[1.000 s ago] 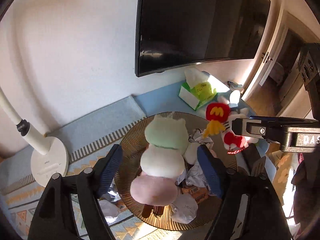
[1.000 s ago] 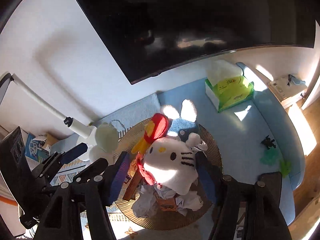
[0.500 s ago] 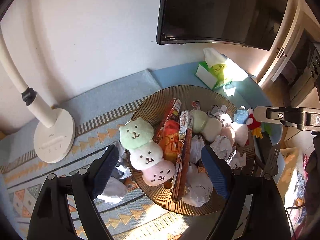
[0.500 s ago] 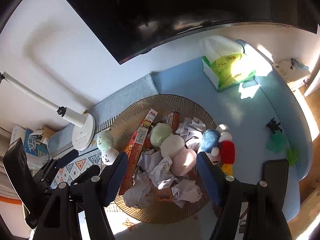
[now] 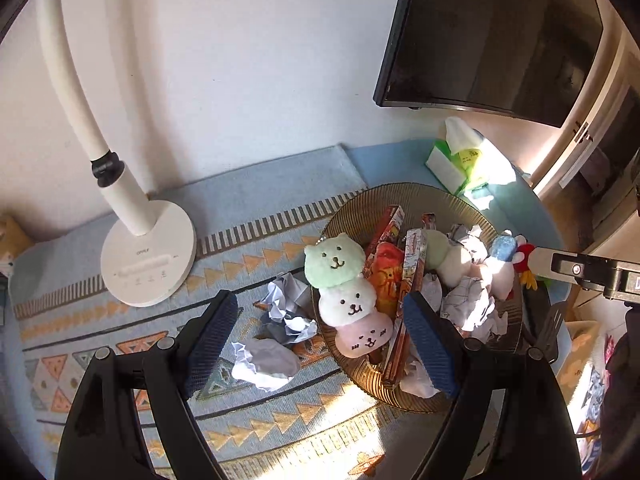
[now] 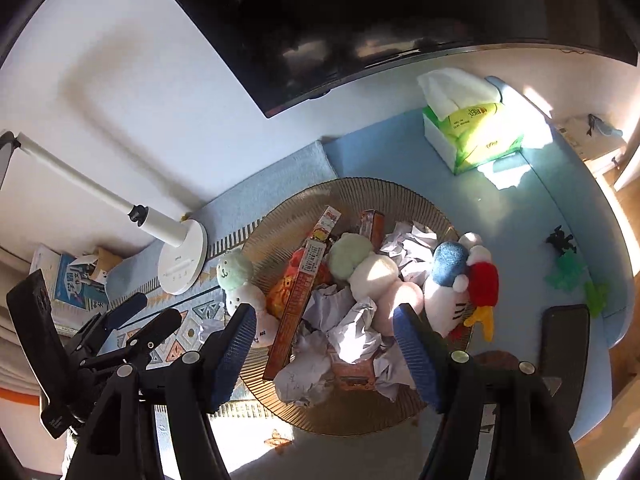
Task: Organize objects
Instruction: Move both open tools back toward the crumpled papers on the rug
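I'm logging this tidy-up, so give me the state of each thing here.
left gripper: open, empty
right gripper: open, empty
basket: heaped full
stacked plush: leaning on basket rim
crumpled paper: outside basket, on mat
tissue box: open, tissue sticking up

The round tray (image 6: pixel 400 196) is crowded: boxes, crumpled paper and plush toys fill its centre, leaving only the far rim bare. Blue table (image 6: pixel 520 216) surface between tray and tissue box (image 6: pixel 472 136) is open. Left of the tray, crumpled paper (image 5: pixel 268 360) and the lamp base (image 5: pixel 148 264) obstruct the patterned mat (image 5: pixel 80 320).
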Demonstrator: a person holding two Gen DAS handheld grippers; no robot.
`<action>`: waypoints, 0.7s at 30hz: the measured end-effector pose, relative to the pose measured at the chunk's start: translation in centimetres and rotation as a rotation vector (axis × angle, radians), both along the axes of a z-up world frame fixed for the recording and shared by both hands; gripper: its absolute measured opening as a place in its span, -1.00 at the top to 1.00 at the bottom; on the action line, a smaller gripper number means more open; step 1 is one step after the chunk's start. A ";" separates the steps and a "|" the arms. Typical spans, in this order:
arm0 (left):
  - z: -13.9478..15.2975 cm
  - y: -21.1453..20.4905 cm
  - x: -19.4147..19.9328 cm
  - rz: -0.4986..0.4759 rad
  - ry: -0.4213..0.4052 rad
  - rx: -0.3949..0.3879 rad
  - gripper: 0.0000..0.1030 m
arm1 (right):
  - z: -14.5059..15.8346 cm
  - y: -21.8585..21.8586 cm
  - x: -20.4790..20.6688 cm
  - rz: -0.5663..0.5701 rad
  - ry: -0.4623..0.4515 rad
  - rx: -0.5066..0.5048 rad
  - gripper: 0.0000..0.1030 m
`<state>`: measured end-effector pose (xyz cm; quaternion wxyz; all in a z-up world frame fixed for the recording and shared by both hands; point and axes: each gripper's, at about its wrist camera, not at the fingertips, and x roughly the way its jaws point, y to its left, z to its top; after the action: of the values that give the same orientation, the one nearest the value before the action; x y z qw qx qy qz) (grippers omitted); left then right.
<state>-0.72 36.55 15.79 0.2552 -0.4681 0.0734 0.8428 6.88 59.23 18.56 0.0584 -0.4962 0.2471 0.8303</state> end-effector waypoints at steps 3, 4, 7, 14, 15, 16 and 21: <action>0.4 -1.3 0.1 0.005 0.007 0.002 -0.62 | -0.1 -2.0 -0.8 0.032 -0.011 0.001 -0.35; 0.4 -1.8 0.1 0.008 0.005 0.006 -0.62 | -0.1 -2.6 -1.0 0.040 -0.012 0.001 -0.35; 0.2 -3.3 0.0 0.020 -0.006 0.010 -0.62 | 0.0 -4.4 -1.5 0.063 -0.010 -0.003 -0.35; -0.7 -9.0 -1.4 0.091 -0.035 0.013 -0.62 | 0.0 -8.5 -2.4 0.098 -0.013 -0.010 -0.35; -1.1 -10.2 -1.9 0.106 -0.061 0.022 -0.62 | -0.2 -9.1 -2.5 0.102 -0.018 -0.017 -0.35; -1.5 -11.4 -2.4 0.116 -0.094 0.040 -0.62 | -0.4 -9.8 -2.5 0.107 -0.022 -0.023 -0.35; -3.4 -15.5 -3.8 0.142 -0.168 0.070 -0.62 | -2.6 -13.1 -2.7 0.136 -0.063 -0.067 -0.35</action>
<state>-4.48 21.08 12.34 0.2165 -0.5321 -0.0110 0.8185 4.21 46.15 15.93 -0.0072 -0.5393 0.2384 0.8076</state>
